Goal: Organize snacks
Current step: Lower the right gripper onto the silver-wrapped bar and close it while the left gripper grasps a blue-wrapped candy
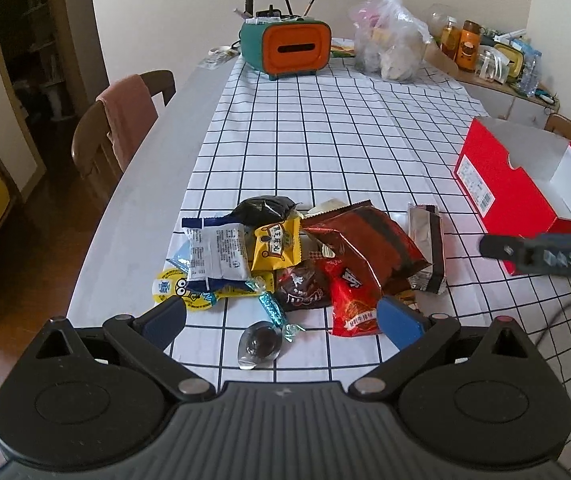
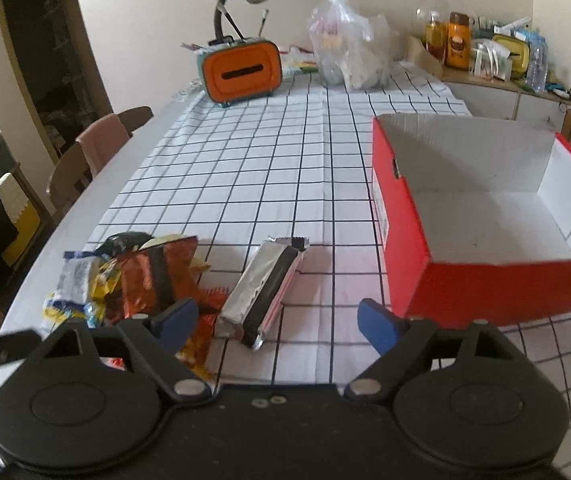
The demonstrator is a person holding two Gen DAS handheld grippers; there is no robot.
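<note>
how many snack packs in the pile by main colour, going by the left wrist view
Black: 1
White and blue: 1
Yellow: 2
Brown: 2
Red: 1
Silver: 1
Teal candy: 1
Clear cup, dark sweet: 1
Total: 10 that show; some may be hidden underneath.

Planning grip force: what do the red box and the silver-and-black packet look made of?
Red box: likely cardboard, glossy red outside, matte white inside, with folded flaps. Silver-and-black packet: seemingly thin metallised film, shiny and creased, with crimped ends.
</note>
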